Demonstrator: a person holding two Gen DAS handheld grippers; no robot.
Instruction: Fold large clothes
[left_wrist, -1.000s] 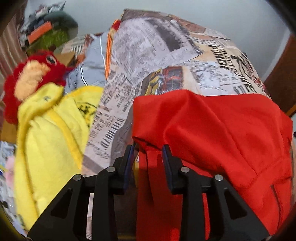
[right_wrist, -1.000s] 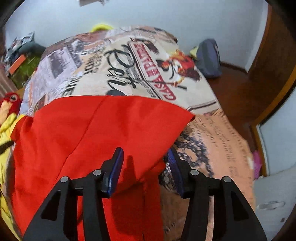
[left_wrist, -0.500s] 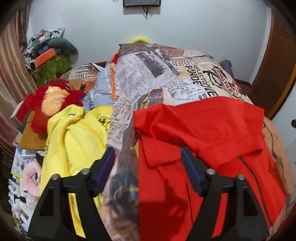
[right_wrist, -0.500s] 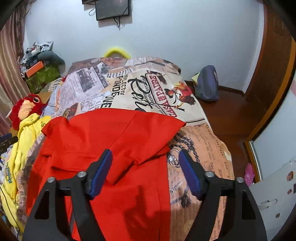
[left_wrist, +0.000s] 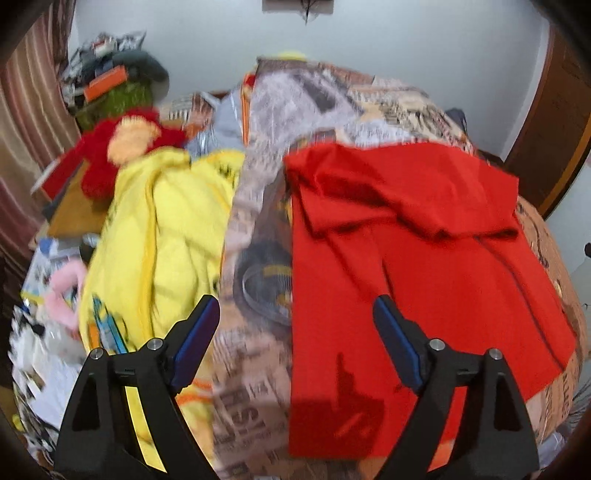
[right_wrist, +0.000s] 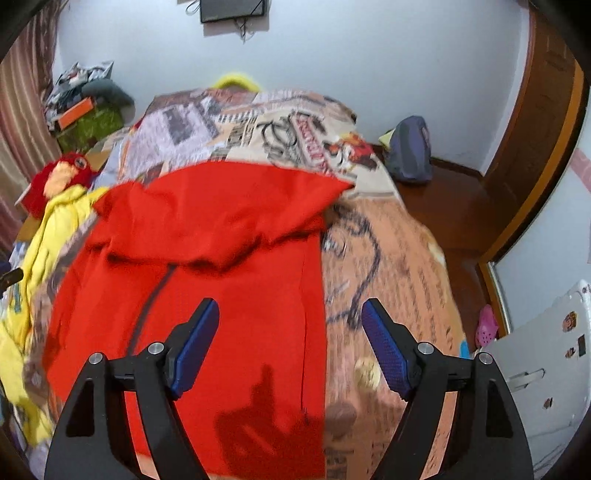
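Observation:
A large red garment (left_wrist: 399, 266) lies flat on the bed, its top part folded down over its body; it also shows in the right wrist view (right_wrist: 221, 266). My left gripper (left_wrist: 295, 339) is open and empty, held above the garment's left edge. My right gripper (right_wrist: 291, 339) is open and empty, held above the garment's right edge. Neither gripper touches the cloth.
The bed has a newspaper-print cover (right_wrist: 388, 266). A yellow garment (left_wrist: 159, 236) and a red plush toy (left_wrist: 125, 147) lie left of the red one. Clutter is piled at the far left (left_wrist: 110, 85). A blue bag (right_wrist: 410, 151) sits on the wooden floor at right.
Both grippers have let go of the red garment, opened wide and pulled back and up. The folded-down top part now rests on the garment.

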